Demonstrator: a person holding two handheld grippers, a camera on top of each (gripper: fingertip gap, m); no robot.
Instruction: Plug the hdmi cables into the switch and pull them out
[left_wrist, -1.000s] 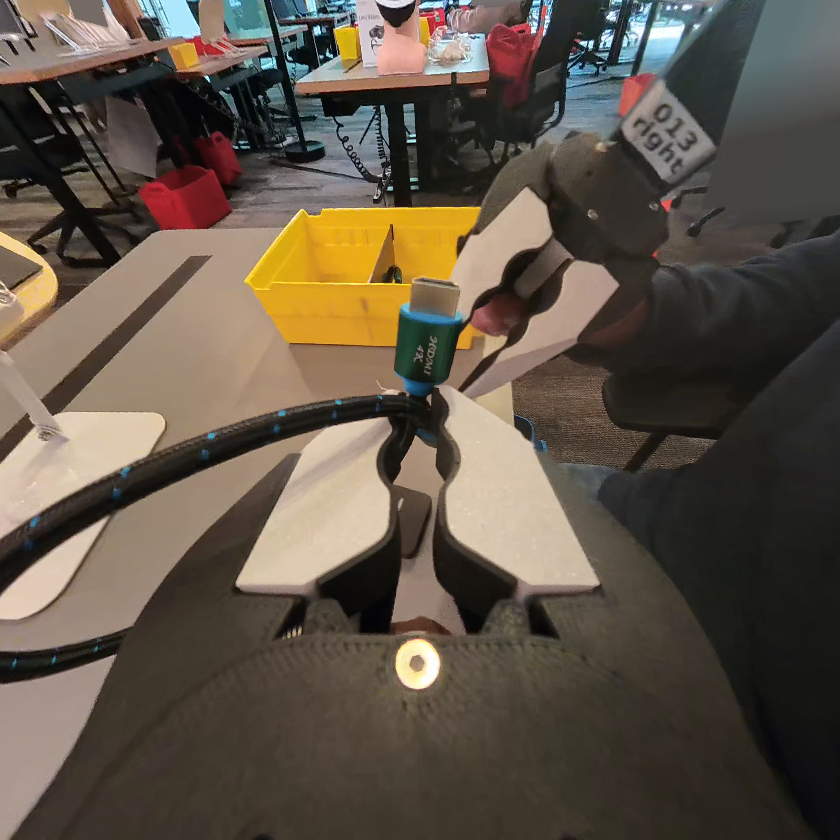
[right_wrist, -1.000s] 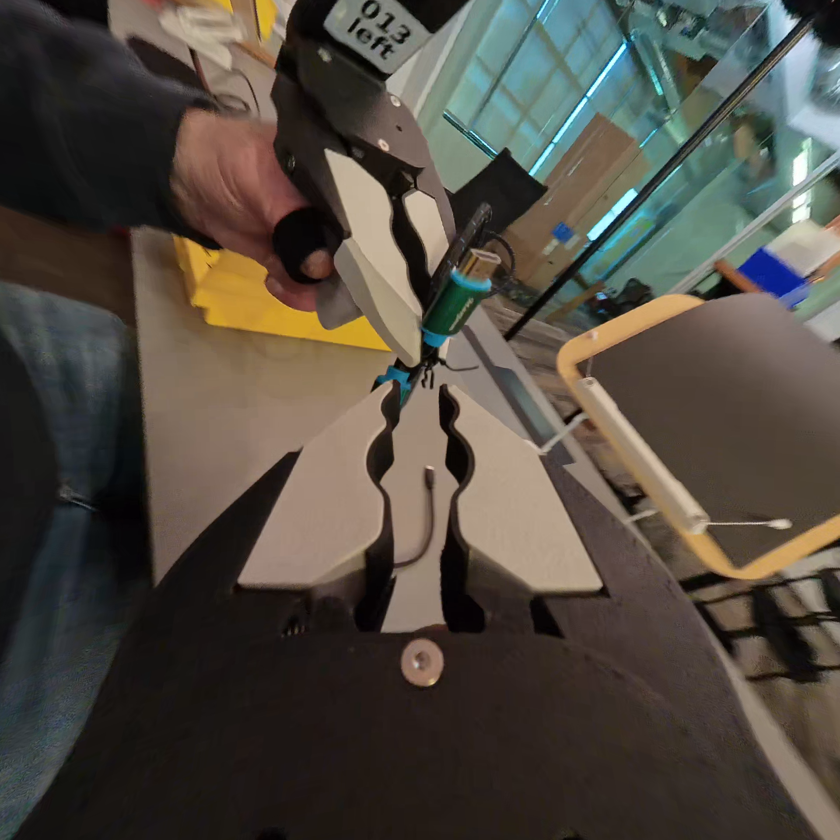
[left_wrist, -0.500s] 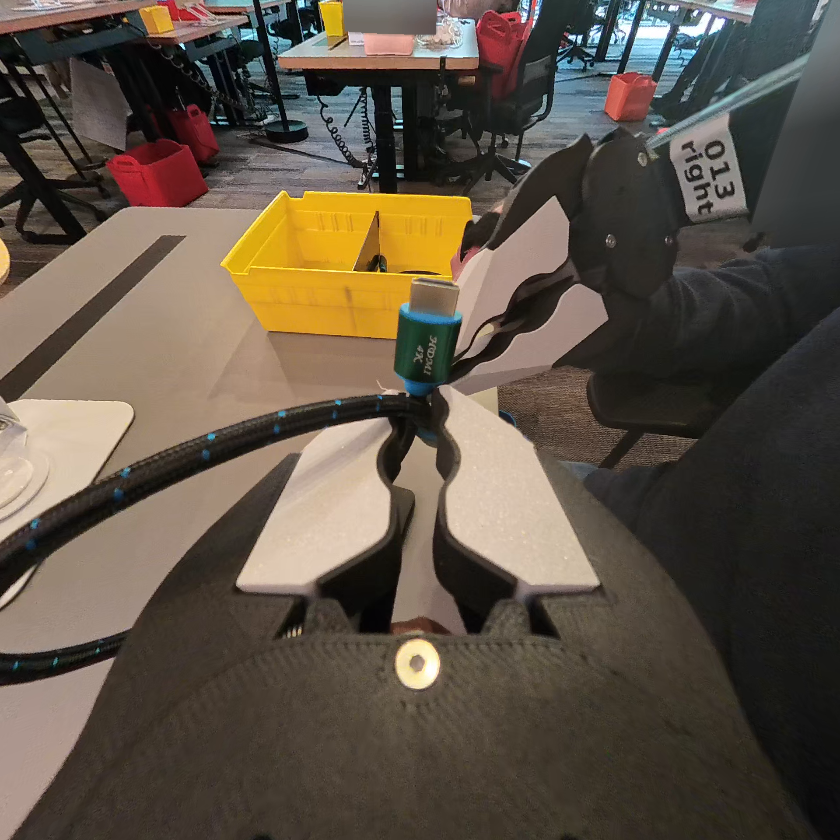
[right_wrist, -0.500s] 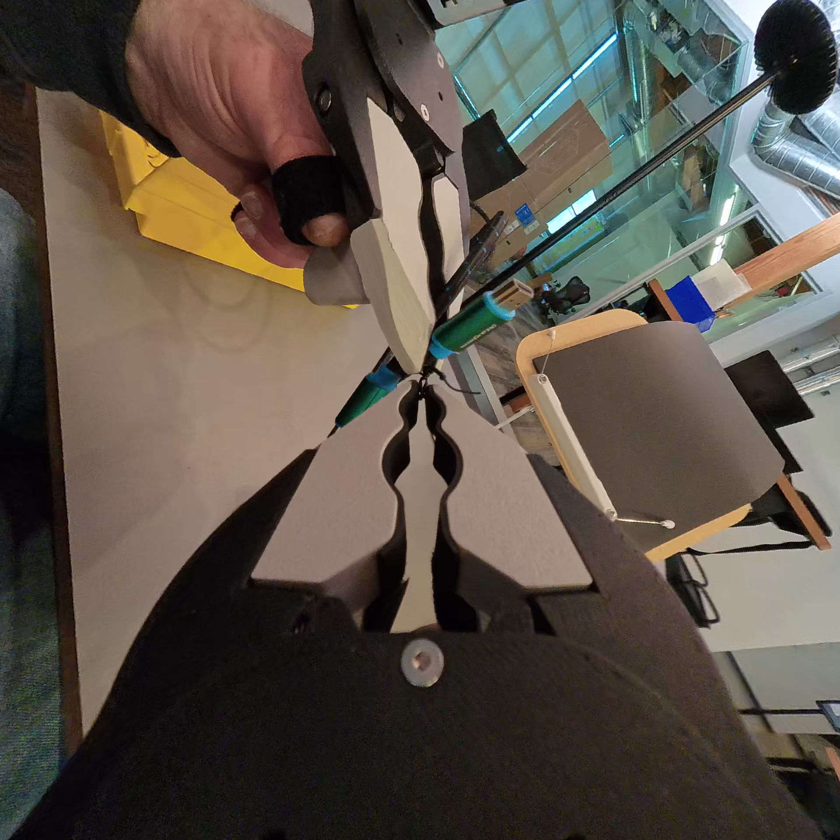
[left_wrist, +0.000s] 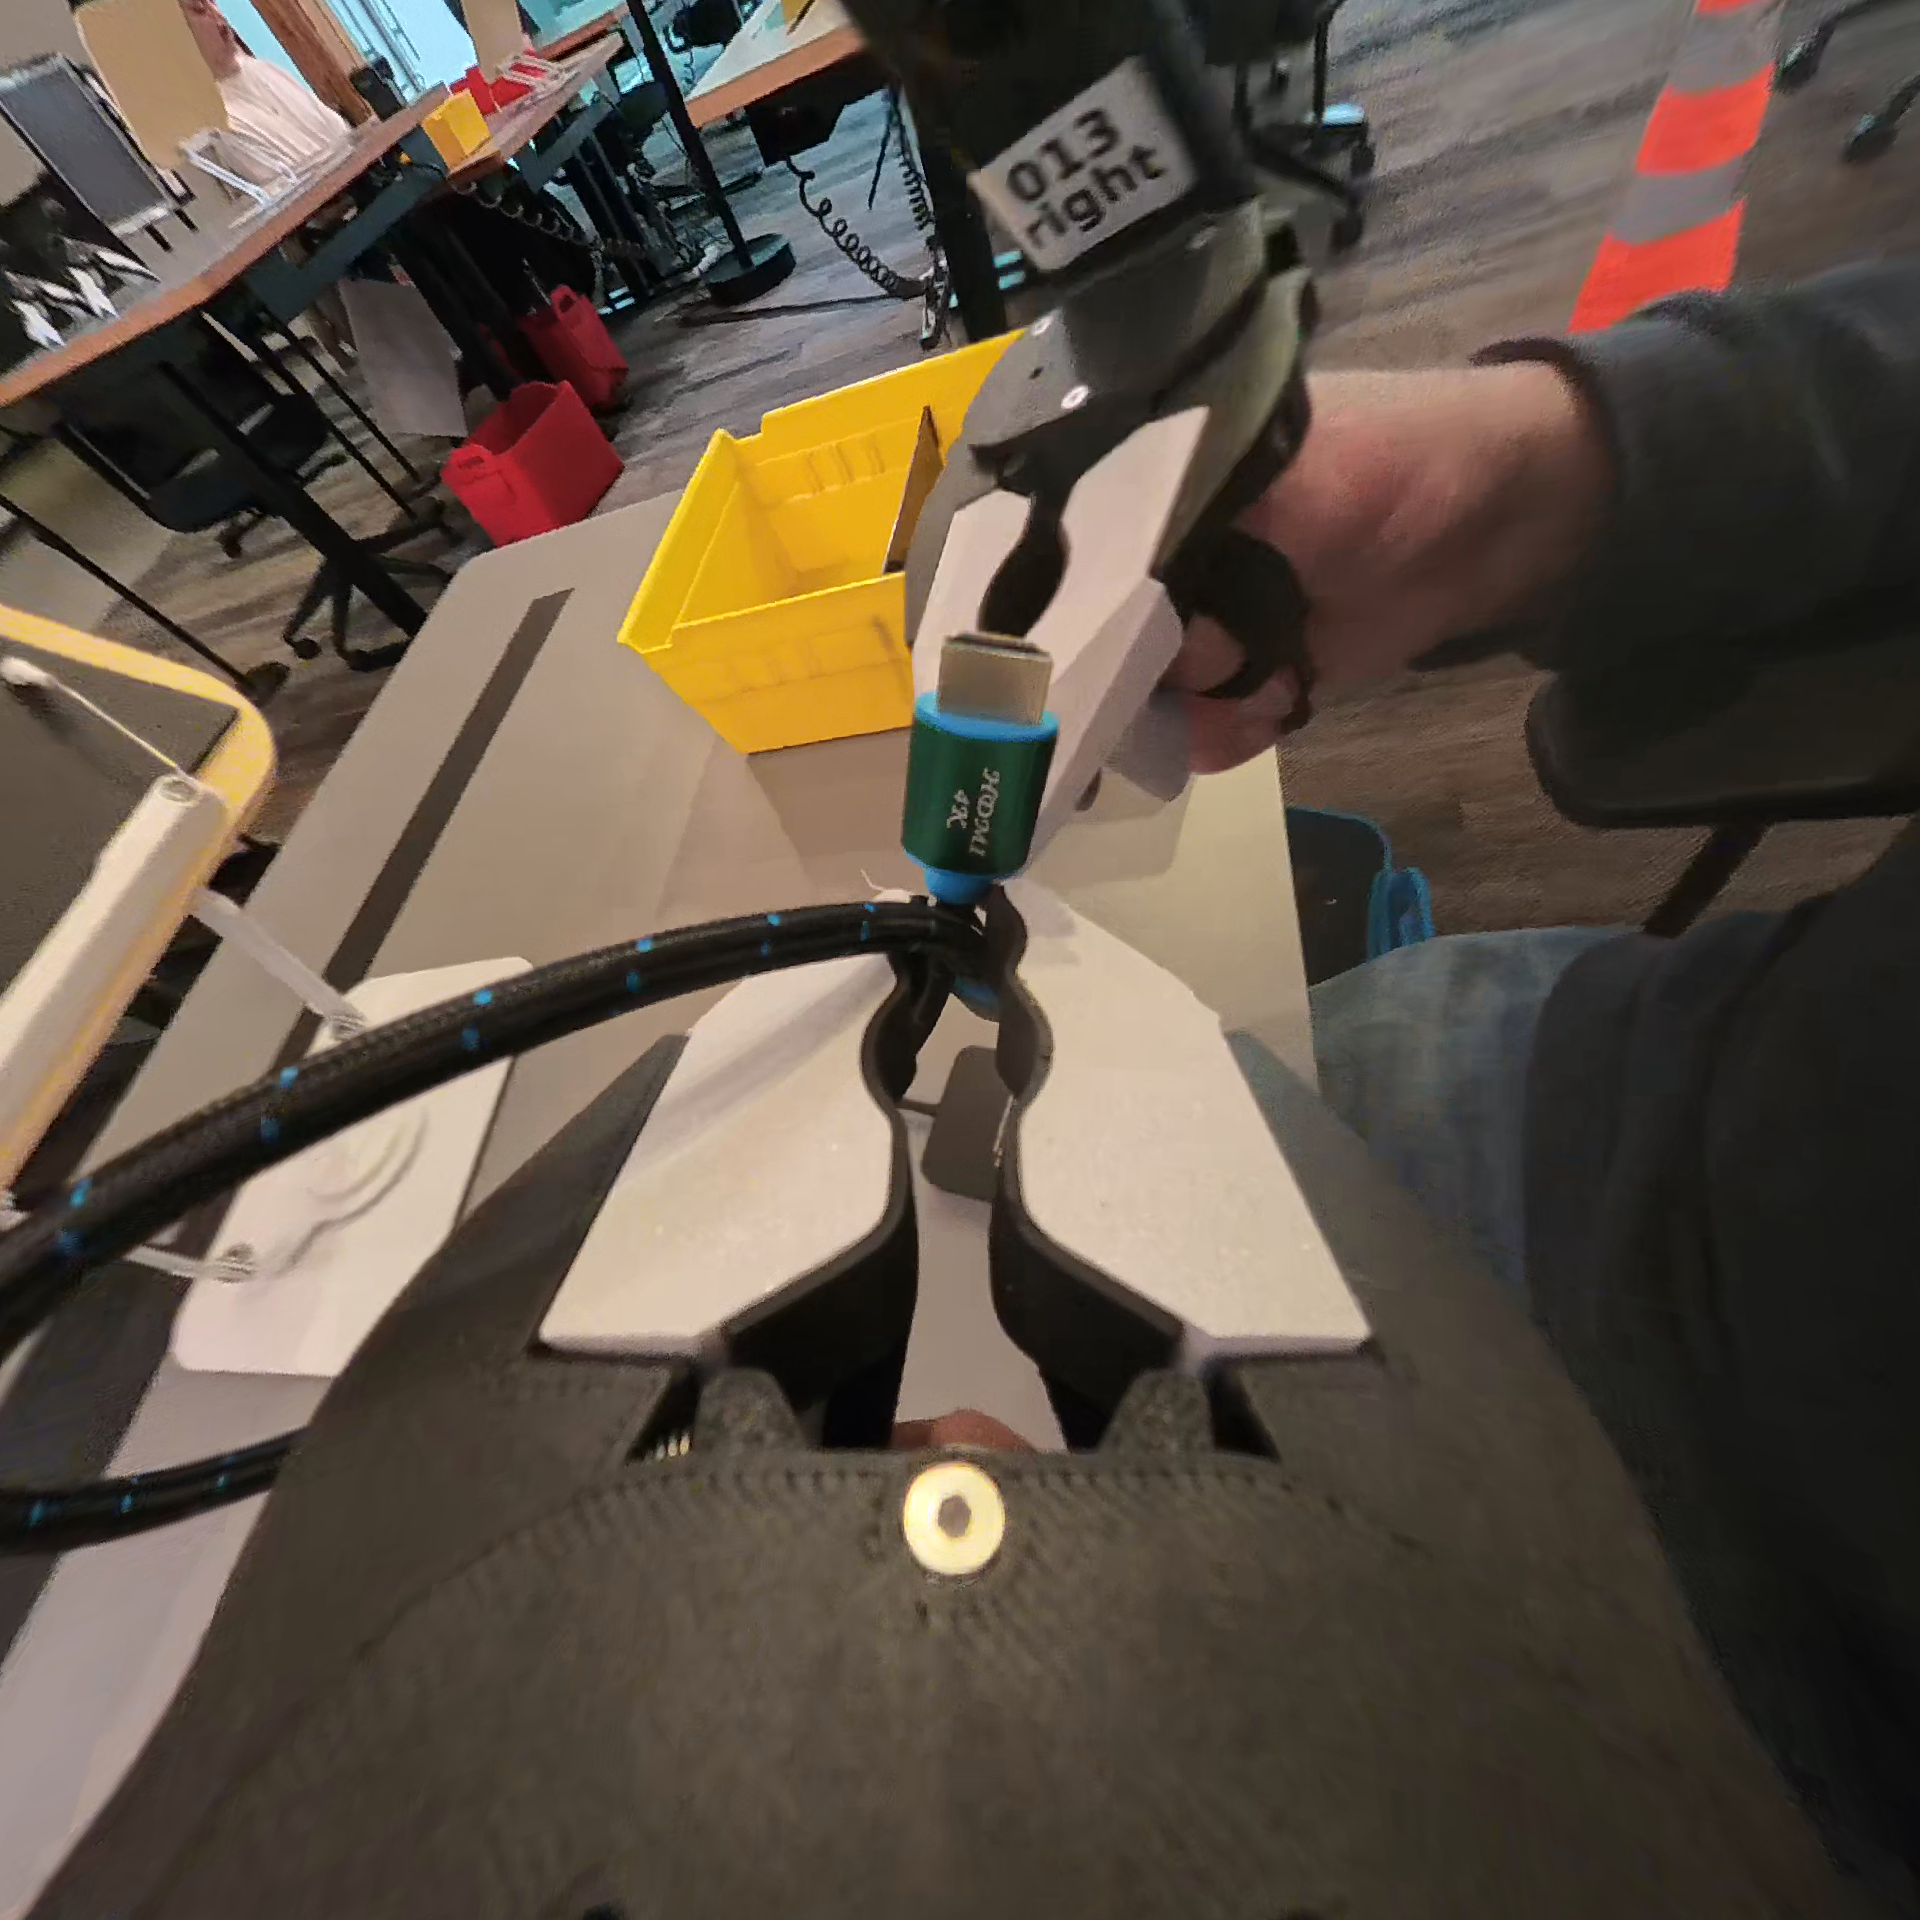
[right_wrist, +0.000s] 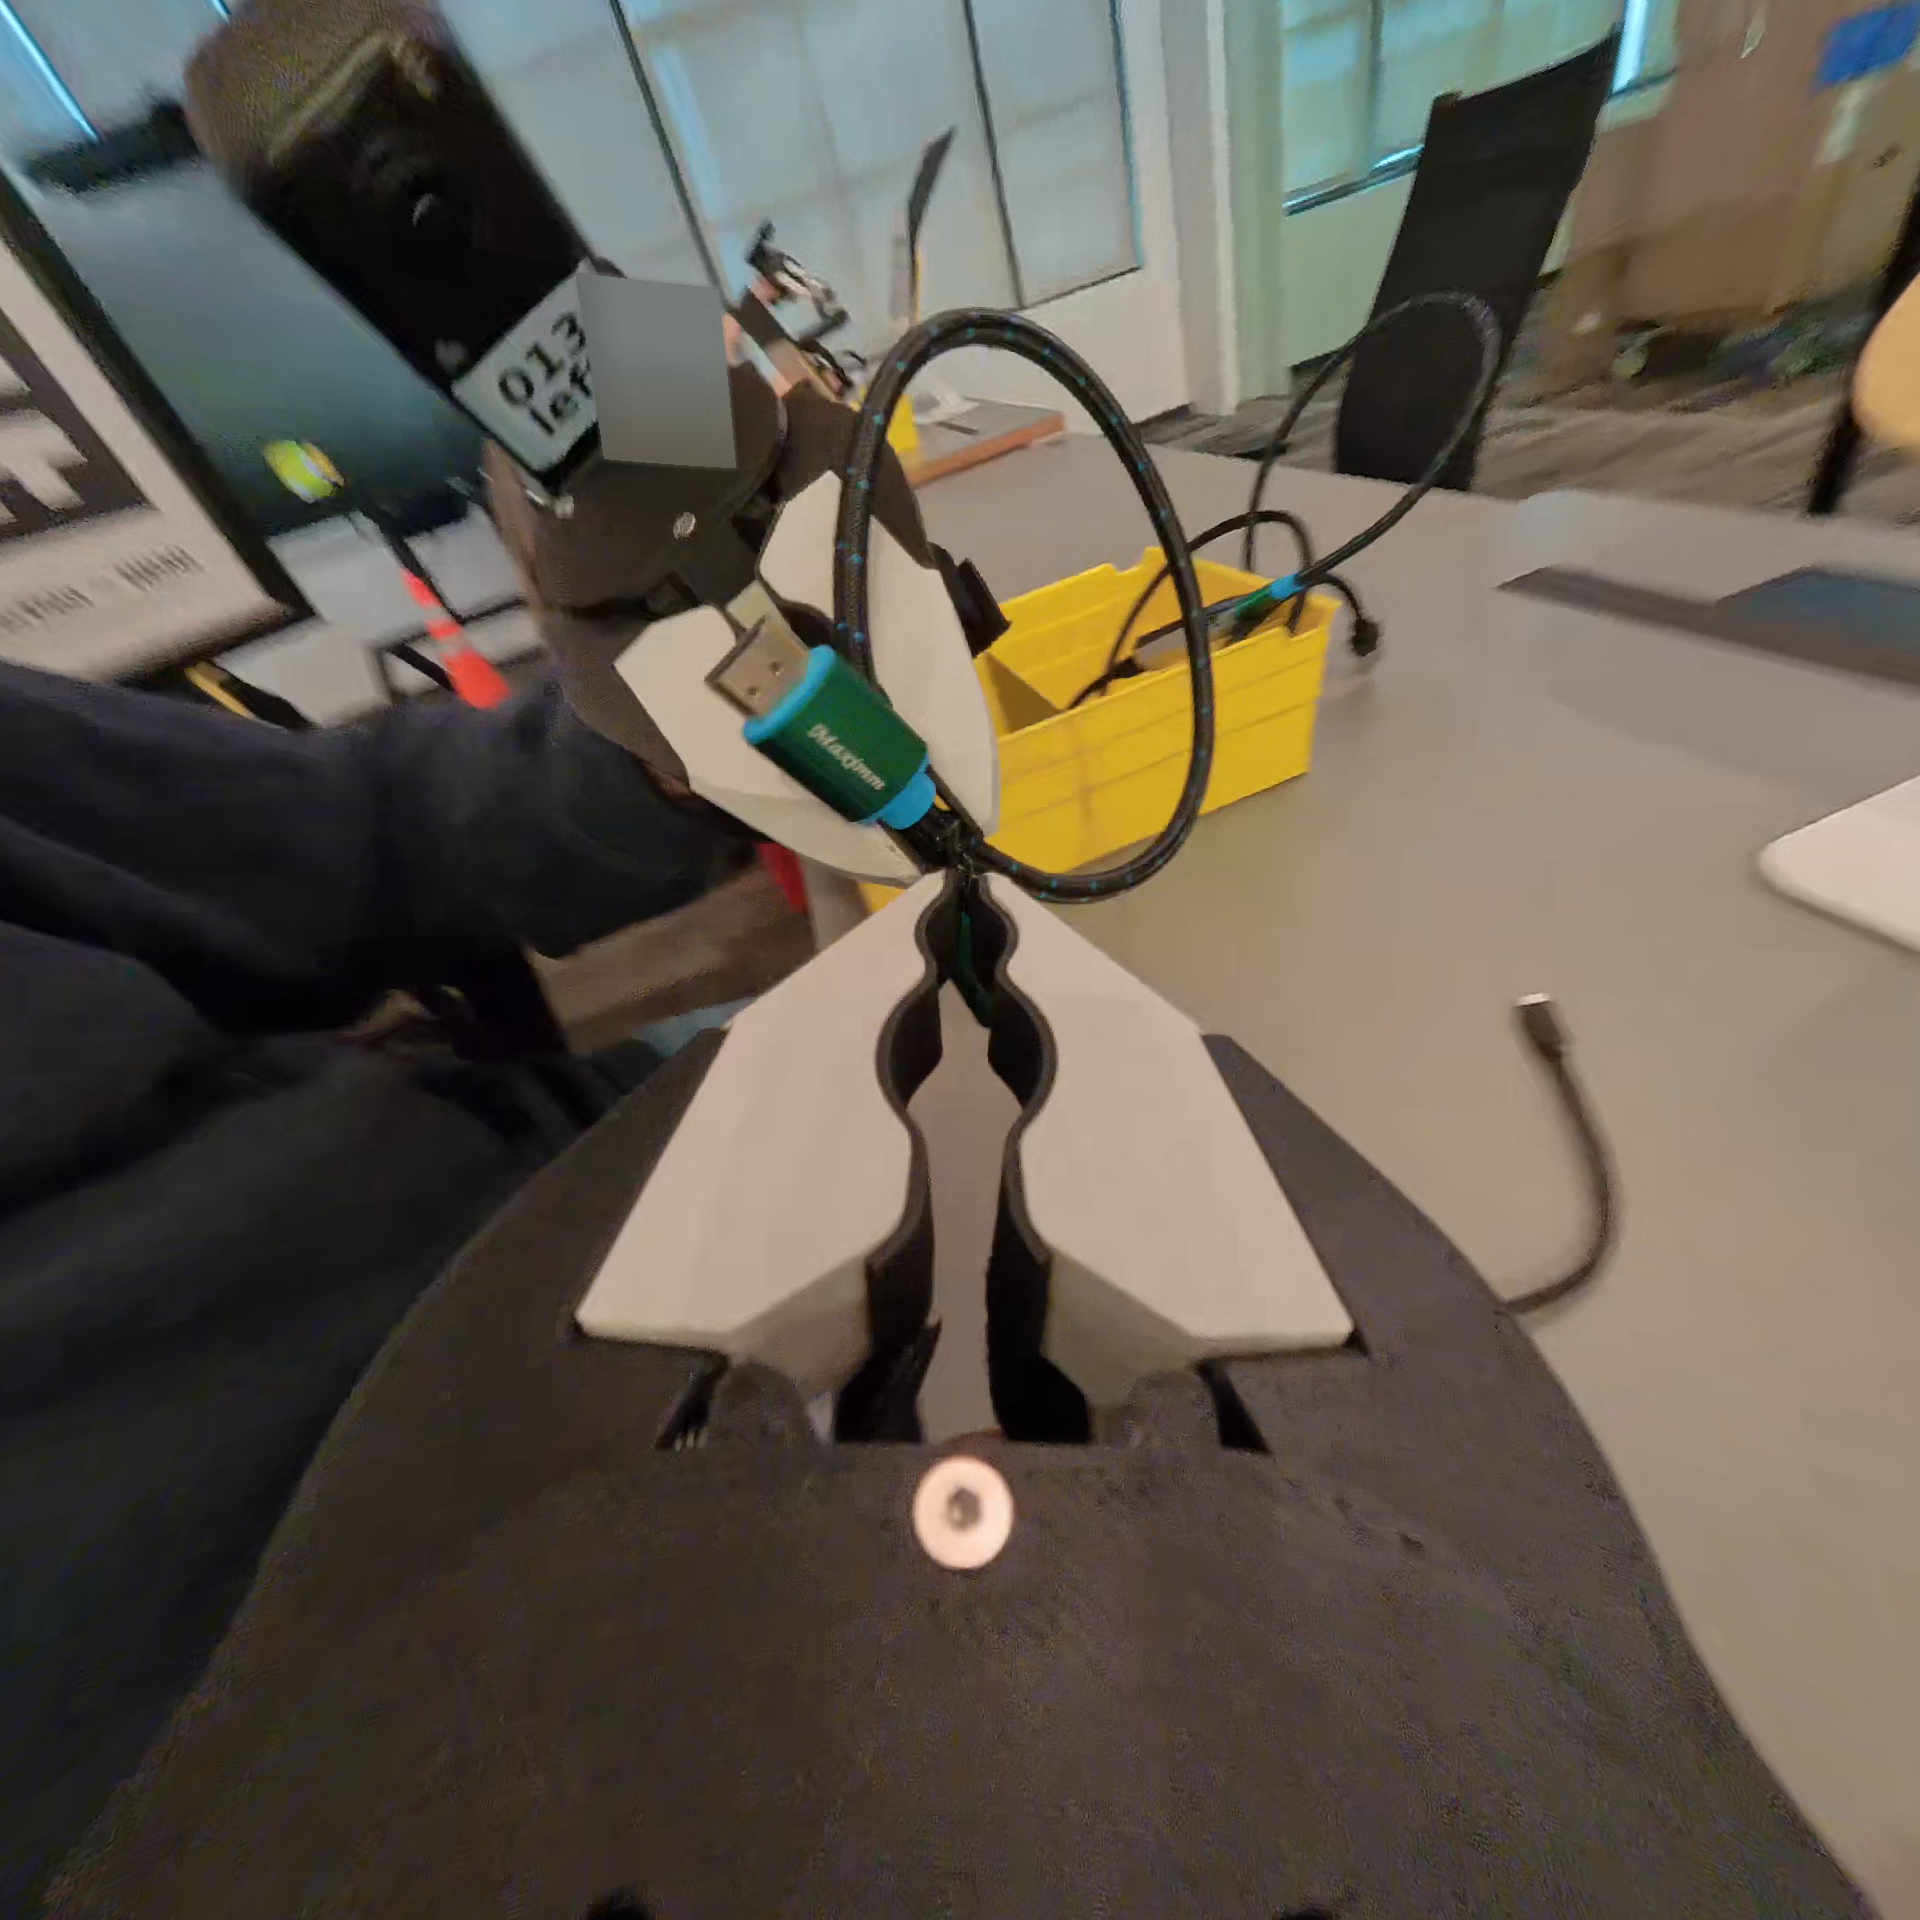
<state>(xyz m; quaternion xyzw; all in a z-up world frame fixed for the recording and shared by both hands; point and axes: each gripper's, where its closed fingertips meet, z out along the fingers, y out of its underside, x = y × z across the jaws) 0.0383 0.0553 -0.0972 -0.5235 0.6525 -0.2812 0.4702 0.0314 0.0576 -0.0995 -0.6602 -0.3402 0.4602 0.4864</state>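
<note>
Pinching the black braided HDMI cable (left_wrist: 436, 1049) just below its green metal plug (left_wrist: 975, 790), the left gripper (left_wrist: 961, 940) has its white fingertips drawn nearly together on the cord, so the plug stands upright above them with its silver connector end pointing up. The right gripper (right_wrist: 961, 899) has its tips closed to a thin slit around a dark green-and-black piece lodged between them; whether that is a second plug or part of the same cable cannot be told.

From the left wrist view, the right gripper hangs tips-down just behind the plug, held by a bare hand (left_wrist: 1392, 551) in a dark sleeve, and the cable sweeps off to the left edge over the grey table (left_wrist: 582, 790). A small dark flat piece shows on the table through the gap between the fingers. The right wrist view shows what the other does not: the cable curling in a full loop (right_wrist: 1039, 582) beside the left gripper, more black cables lying in the yellow plastic bin (right_wrist: 1174, 717), and one thin black cable (right_wrist: 1579, 1164) lying loose on the table to the right.

Counted: two grippers, one green plug clearly seen, one yellow bin with a divider, one loose thin cable.
</note>
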